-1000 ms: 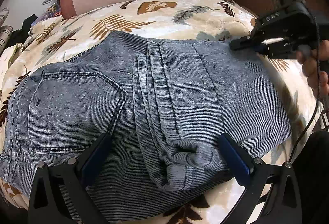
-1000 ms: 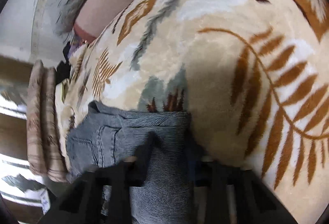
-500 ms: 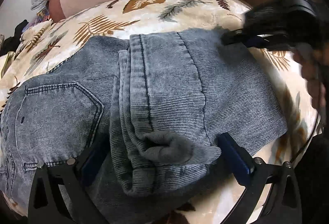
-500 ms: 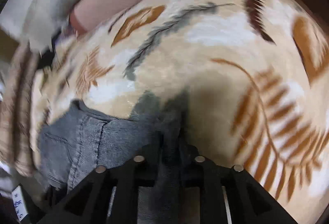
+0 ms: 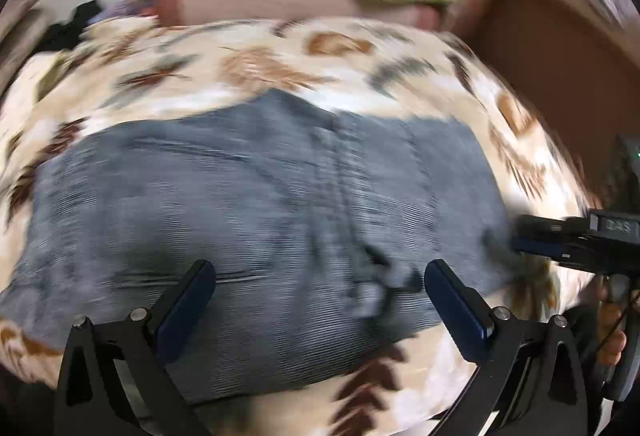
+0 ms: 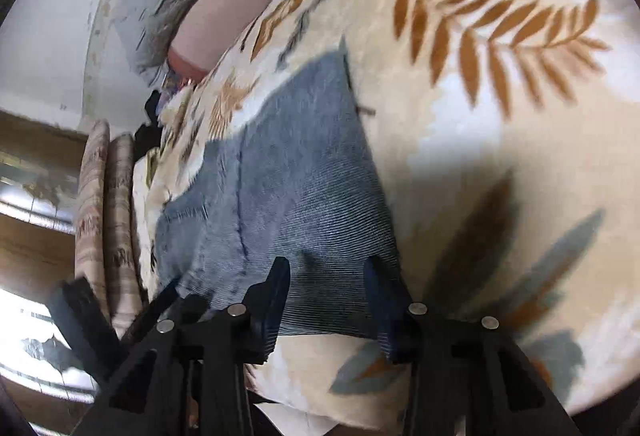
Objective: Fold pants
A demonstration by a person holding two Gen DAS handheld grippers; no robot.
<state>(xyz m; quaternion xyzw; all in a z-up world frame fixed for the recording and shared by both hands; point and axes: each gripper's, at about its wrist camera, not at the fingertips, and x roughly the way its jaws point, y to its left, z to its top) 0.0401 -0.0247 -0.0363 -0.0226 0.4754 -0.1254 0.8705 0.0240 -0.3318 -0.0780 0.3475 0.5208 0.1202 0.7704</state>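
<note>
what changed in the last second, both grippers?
The right gripper, shut on the pants' edge half a second ago, has let go and now stands open at that edge. The left gripper has pulled back from the fold; its view is motion-blurred. Unchanged: left gripper open, pants folded on the leaf-print blanket.

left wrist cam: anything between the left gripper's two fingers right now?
Only the folded pants. The left gripper is open, its fingers spread over the denim with a bunched fold between them, gripping nothing. Motion blur hides finer detail.
</note>
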